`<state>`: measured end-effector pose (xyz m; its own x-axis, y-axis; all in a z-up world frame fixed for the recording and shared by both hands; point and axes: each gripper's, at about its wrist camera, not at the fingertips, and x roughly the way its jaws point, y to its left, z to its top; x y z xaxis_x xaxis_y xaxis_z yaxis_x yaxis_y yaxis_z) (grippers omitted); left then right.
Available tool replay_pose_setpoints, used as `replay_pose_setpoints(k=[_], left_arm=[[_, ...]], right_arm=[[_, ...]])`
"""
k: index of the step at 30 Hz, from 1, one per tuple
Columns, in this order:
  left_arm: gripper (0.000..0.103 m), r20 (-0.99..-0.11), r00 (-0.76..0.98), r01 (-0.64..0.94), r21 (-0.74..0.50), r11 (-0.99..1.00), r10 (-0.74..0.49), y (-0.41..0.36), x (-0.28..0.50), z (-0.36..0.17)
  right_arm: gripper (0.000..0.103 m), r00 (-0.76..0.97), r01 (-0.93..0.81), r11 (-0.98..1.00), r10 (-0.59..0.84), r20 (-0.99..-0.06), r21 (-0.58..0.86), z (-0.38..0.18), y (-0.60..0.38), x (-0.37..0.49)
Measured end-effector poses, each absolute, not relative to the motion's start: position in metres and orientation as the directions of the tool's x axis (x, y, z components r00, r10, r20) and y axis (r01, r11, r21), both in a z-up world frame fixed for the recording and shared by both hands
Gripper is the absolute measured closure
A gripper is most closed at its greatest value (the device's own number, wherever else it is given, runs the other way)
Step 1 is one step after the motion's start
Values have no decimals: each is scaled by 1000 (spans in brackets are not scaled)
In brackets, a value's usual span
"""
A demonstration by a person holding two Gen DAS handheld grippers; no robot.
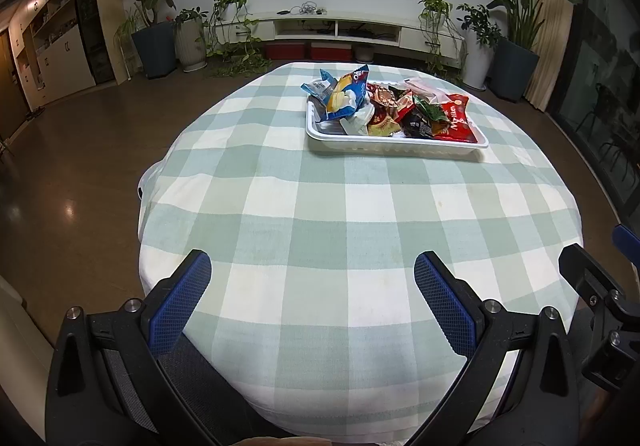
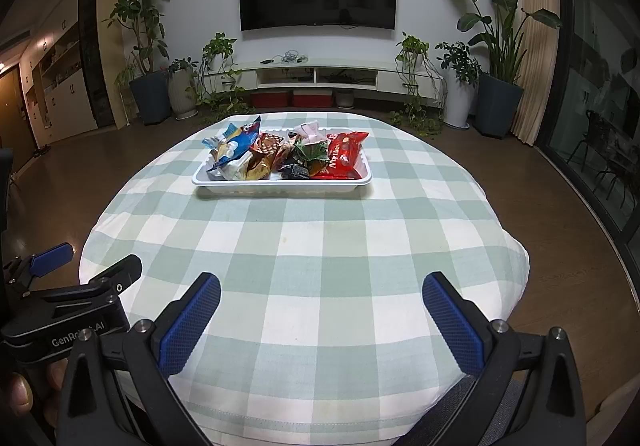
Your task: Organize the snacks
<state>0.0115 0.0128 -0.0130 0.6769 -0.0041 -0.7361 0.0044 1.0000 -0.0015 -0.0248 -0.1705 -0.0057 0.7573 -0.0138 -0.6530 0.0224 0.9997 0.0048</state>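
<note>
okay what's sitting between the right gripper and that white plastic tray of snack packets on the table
Nothing: in the right wrist view only bare green-and-white checked tablecloth stretches from the open right gripper to the white plastic tray of snack packets.

Green-white checked tablecloth (image 2: 304,246) (white tray (image 2: 280,186))

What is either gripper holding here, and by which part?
Nothing. The left gripper and right gripper are both open and empty above the near edge of the table. All the snacks lie in the tray, far from both.
</note>
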Motion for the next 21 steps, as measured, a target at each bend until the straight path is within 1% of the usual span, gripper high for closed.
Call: replay_pose_setpoints(k=[21], left_arm=[[0, -744, 668, 6, -7, 1000, -9, 13, 10, -17]], right_arm=[[0, 745, 21, 1000, -14, -667, 4, -11, -170, -28]])
